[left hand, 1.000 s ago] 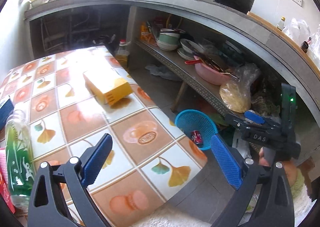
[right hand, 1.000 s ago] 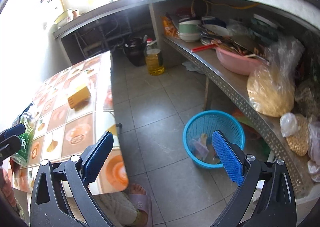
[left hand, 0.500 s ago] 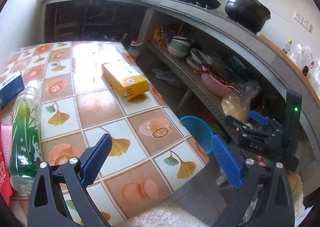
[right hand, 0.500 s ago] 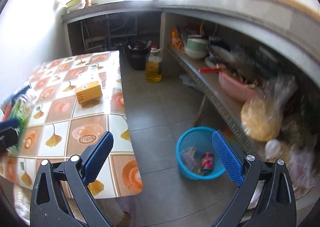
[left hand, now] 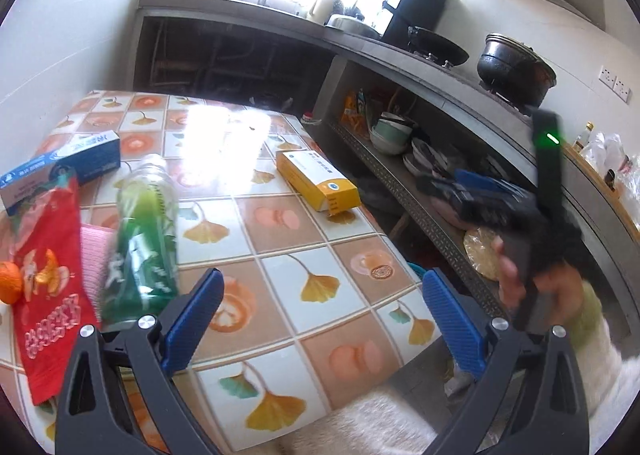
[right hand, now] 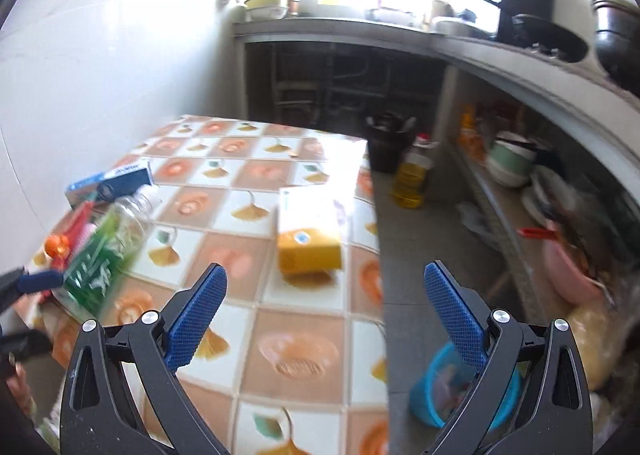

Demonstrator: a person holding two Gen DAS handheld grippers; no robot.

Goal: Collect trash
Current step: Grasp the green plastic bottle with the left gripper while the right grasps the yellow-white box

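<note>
Trash lies on a table with a tile-patterned cloth [left hand: 280, 267]. A yellow box [left hand: 318, 185] [right hand: 310, 231] sits near its right edge. A clear bottle with a green label [left hand: 142, 239] [right hand: 106, 255] lies at the left, next to a red snack bag [left hand: 50, 287] and a blue-and-white box [left hand: 60, 171] [right hand: 110, 181]. My left gripper [left hand: 320, 321] hangs open above the table's near part, empty. My right gripper [right hand: 324, 313] is open and empty over the table's right edge, and appears in the left wrist view [left hand: 500, 207] held by a hand. A blue basket [right hand: 432, 395] with trash stands on the floor.
A small orange [left hand: 10, 283] lies at the far left by a pink cloth [left hand: 94, 255]. A shelf [right hand: 504, 227] under the counter holds bowls, a pink basin [right hand: 572, 279] and bags. An oil bottle [right hand: 412, 183] and a dark bucket [right hand: 388, 147] stand on the floor.
Both grippers have swung up and left, away from the blue basket and over the table. The bottle, red bag and blue box have come into fuller view. Both stayed open.
</note>
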